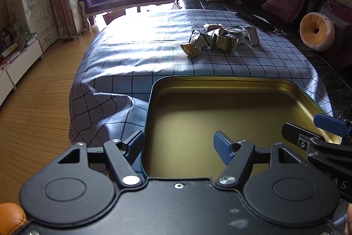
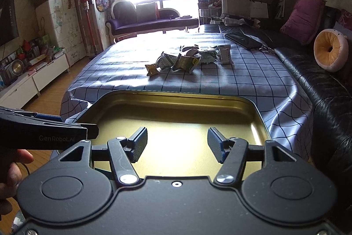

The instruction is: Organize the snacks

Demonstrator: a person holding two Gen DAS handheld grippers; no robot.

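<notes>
Both the left gripper (image 1: 182,144) and right gripper (image 2: 177,142) hang wide and empty over the tin (image 1: 220,116); the snacks (image 1: 217,39) (a loose, crinkly heap) lie well beyond on the tablecloth (image 1: 132,58), so a hasty pinch could slip or scatter them.

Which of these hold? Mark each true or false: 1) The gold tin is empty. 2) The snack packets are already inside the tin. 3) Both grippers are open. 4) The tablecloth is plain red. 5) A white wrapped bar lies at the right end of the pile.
1) True: the gold tin holds nothing.
2) False: the snack packets lie heaped on the tablecloth, beyond the tin.
3) True: the left gripper and right gripper both stand open, empty.
4) False: it is pale with a dark grid.
5) True: the white bar lies there.
</notes>
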